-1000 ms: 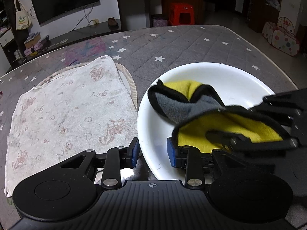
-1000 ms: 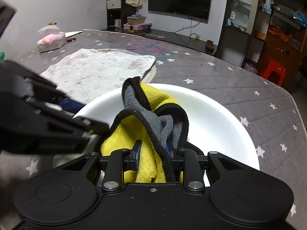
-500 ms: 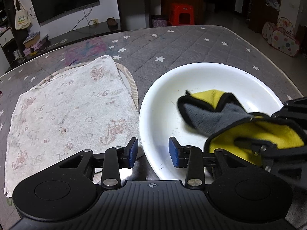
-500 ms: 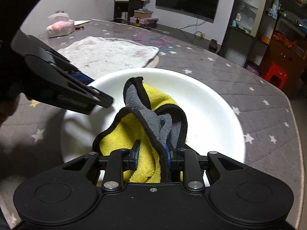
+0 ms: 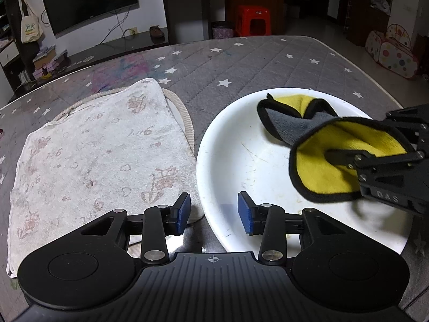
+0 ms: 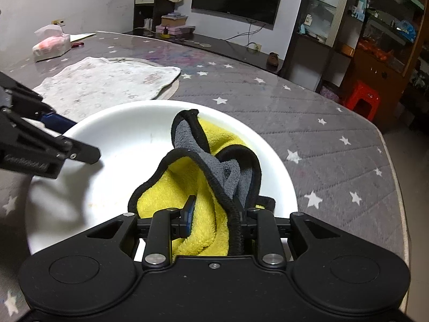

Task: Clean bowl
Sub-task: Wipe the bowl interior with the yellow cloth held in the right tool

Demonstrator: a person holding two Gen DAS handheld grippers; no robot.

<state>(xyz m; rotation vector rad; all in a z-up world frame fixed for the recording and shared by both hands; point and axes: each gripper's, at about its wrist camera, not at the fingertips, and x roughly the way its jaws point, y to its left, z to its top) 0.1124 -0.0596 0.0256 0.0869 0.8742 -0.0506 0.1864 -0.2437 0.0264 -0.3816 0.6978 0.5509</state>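
A white bowl (image 5: pixel 241 161) stands on the grey starred tablecloth, with faint smears on its inside. My left gripper (image 5: pixel 214 216) straddles the bowl's near-left rim, one blue pad outside and one inside. Its jaws are opening and the pads do not press the rim. My right gripper (image 6: pixel 214 209) is shut on a bunched yellow and grey cloth (image 6: pixel 193 182) that rests inside the bowl (image 6: pixel 128 139). In the left wrist view the cloth (image 5: pixel 335 166) lies over the bowl's right half, with the right gripper (image 5: pixel 340 158) reaching in from the right. The left gripper (image 6: pixel 75 139) shows at the left of the right wrist view.
A pale patterned towel (image 5: pixel 93 155) lies on a round mat just left of the bowl. A tissue pack (image 6: pixel 51 43) sits at the far left of the table. The table's edge (image 6: pixel 394 174) runs close by on the right.
The right gripper has dragged the cloth across the bowl, from its left-centre to its right side in the left wrist view. The left gripper's pads have spread a little wider.
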